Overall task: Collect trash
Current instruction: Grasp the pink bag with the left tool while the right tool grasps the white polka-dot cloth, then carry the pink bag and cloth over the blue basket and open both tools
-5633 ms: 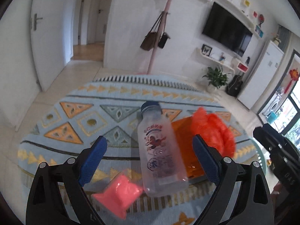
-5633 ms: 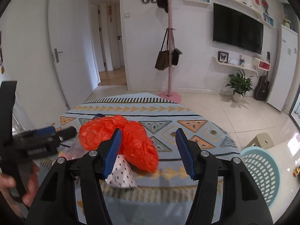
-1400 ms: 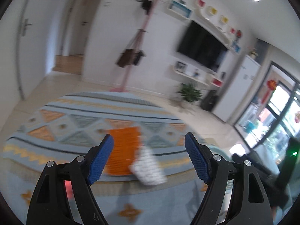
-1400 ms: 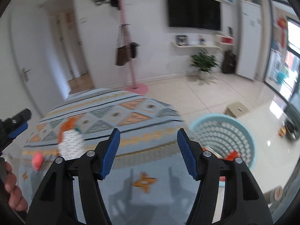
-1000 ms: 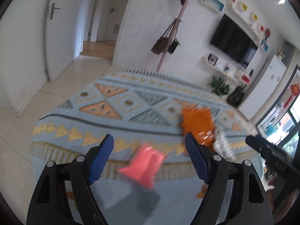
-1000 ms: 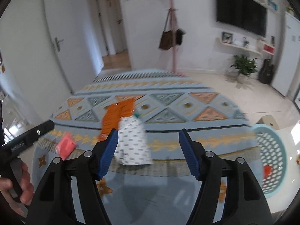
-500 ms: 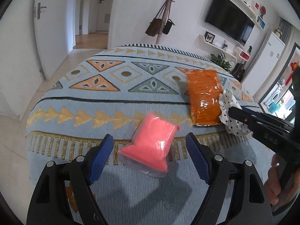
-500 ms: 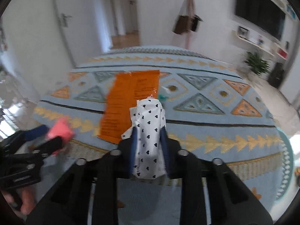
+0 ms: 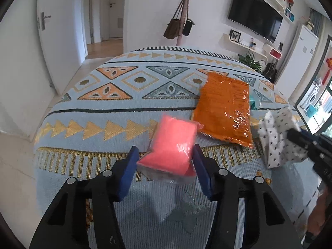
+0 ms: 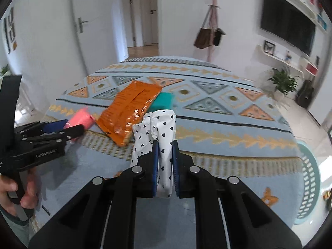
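Beside the orange packet (image 9: 225,109) on the patterned cloth (image 9: 116,103), the left gripper (image 9: 164,166) is closing its jaws around the pink pouch (image 9: 172,145), just left of the packet. Right of the packet, the right gripper (image 10: 164,161) is clamped tight on the heart-print wrapper (image 10: 157,128).

Left hand-held gripper (image 9: 164,161) closing; right hand-held gripper (image 10: 165,157) clamped.

Bright daylight; fisheye-warped edges; slight blur

My grippers (image 10: 164,161) are black with blue pads (image 9: 126,176) and silver screws (image 10: 136,169); the left one (image 10: 53,131), at nine o'clock, reads "GenRobot.AI" in white.
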`<state>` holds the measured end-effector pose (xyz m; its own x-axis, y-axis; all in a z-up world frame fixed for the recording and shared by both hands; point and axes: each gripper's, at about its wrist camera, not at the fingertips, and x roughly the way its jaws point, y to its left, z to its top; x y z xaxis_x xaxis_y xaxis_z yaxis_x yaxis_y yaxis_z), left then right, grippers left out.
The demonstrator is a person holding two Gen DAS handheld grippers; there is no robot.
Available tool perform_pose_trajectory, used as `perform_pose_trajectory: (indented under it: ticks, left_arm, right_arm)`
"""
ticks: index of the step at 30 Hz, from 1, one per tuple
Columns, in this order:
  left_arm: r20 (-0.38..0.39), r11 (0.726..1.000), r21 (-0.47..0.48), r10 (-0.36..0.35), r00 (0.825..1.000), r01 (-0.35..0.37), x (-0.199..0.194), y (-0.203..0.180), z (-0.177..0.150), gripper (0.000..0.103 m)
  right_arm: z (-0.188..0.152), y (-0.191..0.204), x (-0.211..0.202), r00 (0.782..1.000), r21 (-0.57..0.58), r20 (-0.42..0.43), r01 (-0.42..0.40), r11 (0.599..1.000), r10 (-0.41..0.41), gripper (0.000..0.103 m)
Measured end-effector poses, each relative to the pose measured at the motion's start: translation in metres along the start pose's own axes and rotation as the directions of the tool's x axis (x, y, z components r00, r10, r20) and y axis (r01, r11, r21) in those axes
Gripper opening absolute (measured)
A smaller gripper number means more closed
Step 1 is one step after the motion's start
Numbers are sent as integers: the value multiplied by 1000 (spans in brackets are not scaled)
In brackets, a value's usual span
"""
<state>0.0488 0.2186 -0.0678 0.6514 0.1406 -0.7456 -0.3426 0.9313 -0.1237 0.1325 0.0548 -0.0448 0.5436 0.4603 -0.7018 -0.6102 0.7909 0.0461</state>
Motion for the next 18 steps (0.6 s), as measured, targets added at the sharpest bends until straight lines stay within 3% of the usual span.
perform_pose_trajectory:
  ticks: [4,8,18]
  left_arm:
    - [36,1000,13,18,999,-18,-6,-4,0,50]
    - [82,1000,-11,-6,997,7,-16,1,-1,50]
    - [80,999,-37,-7,997,10,-15,6,1,50]
  right_arm:
    - [0,-13,-8,1000,27,18,24,999,-24,10]
    - [1,-20,-11,997,35,28,67,997,-68,10]
    - [3,-25,-5,993,57,19,117,992,-118,10]
